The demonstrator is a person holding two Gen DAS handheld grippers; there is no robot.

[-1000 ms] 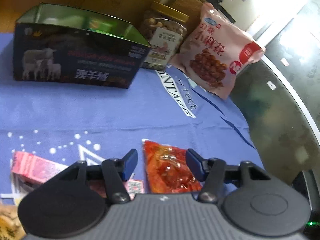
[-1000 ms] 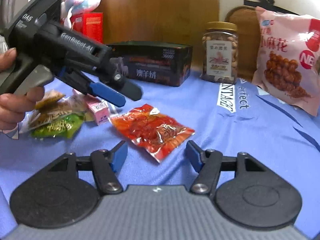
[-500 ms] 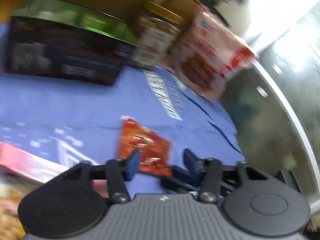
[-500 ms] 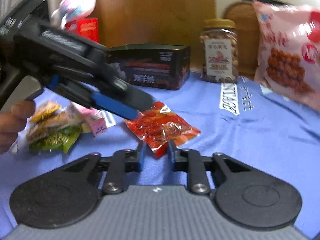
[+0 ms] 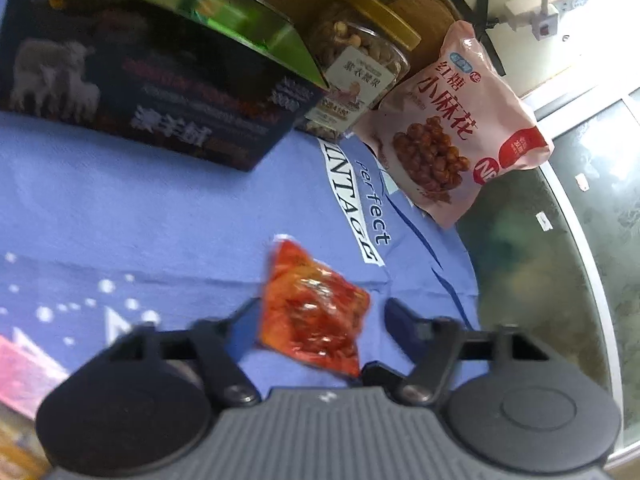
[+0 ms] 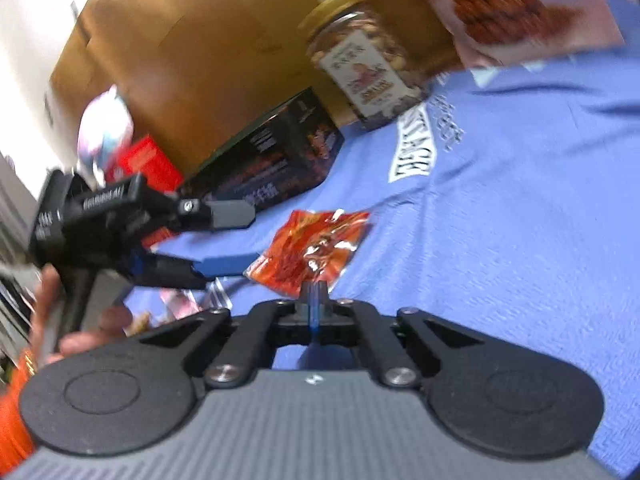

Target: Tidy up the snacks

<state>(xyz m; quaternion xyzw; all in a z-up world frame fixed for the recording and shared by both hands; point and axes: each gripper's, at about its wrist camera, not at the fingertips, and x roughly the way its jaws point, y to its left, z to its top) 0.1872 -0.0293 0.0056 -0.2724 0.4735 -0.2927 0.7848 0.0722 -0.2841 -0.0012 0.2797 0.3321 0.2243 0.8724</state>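
since a second ago the red snack packet has left the cloth and hangs tilted, its near edge pinched in the right gripper, whose fingers have closed on it. the left gripper, fingers apart and just narrowing, flanks it. behind stand a dark box, nut jar and pink bag.

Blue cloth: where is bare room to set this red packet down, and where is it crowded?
Free: the blue cloth between the dark sheep-print box and the red snack packet, and the stretch below the pink twist-snack bag in the right wrist view. Crowded: the back row, box, nut jar and bag side by side.
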